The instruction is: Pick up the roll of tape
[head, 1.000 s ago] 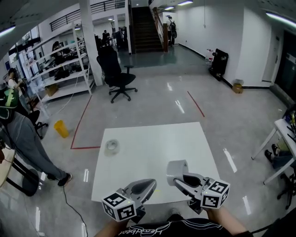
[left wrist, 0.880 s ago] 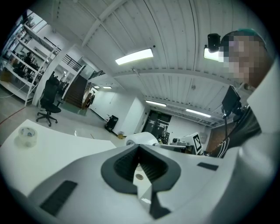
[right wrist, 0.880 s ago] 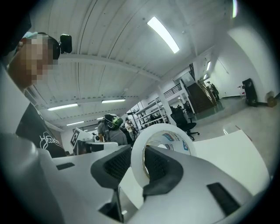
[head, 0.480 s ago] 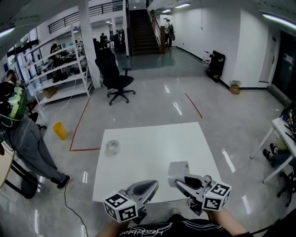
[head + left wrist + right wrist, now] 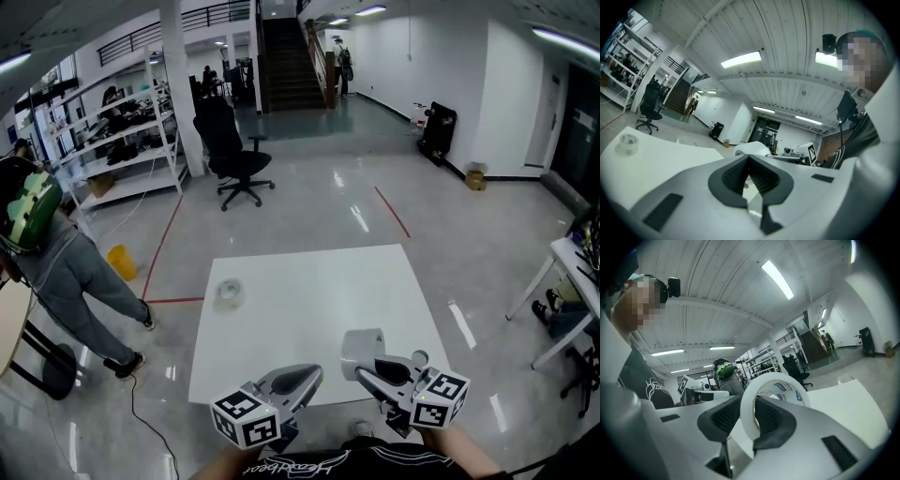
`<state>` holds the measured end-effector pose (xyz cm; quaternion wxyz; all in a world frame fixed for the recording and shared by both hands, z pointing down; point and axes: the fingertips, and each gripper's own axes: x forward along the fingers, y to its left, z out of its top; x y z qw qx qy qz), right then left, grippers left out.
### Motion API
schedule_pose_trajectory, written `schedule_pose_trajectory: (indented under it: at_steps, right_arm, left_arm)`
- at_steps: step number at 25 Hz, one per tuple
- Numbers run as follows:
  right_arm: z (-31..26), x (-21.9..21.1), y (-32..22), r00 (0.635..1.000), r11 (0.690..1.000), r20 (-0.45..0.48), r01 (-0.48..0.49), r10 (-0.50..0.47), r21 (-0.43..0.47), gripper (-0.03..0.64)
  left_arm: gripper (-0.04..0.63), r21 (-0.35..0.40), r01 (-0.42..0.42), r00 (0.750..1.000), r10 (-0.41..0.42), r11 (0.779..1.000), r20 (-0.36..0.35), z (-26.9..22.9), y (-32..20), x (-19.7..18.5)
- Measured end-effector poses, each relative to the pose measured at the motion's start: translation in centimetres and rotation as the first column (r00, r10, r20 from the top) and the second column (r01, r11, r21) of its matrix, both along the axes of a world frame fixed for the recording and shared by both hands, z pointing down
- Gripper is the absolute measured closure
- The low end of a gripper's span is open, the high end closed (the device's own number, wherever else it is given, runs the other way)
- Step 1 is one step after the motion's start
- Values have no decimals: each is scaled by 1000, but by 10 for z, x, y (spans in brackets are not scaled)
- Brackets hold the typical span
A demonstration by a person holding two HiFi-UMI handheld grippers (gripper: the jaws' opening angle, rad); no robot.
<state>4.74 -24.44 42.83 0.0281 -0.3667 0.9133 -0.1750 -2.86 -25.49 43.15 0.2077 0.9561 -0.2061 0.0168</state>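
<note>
A white roll of tape [image 5: 362, 343] stands on edge between the jaws of my right gripper [image 5: 364, 362], above the near right part of the white table [image 5: 319, 281]. In the right gripper view one jaw passes through the roll's [image 5: 782, 389] hole and the other presses its outer side, so the right gripper [image 5: 749, 417] is shut on the roll. My left gripper [image 5: 306, 377] hovers at the table's near edge, jaws together and empty [image 5: 749, 174]. A second, clear tape roll [image 5: 228, 292] lies flat near the table's far left edge, and it also shows in the left gripper view [image 5: 628, 142].
A person [image 5: 52, 253] walks on the floor left of the table, near a yellow bin [image 5: 123, 262]. A black office chair [image 5: 231, 150] and shelving [image 5: 117, 122] stand beyond the table. Another table's edge [image 5: 574, 267] is at the far right.
The person at the left has stepped closer and further into view. Both grippers hold nearly the same places, and the right one keeps the white roll.
</note>
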Motion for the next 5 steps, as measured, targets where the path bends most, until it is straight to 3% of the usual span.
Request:
schedule_pose_trajectory:
  at_steps: [5]
  right_arm:
    - [-2,2,2,1000,1000,-2,2,-2,6,518]
  left_arm:
    - [592,8,0,1000,0,1000,5,-4,6,3]
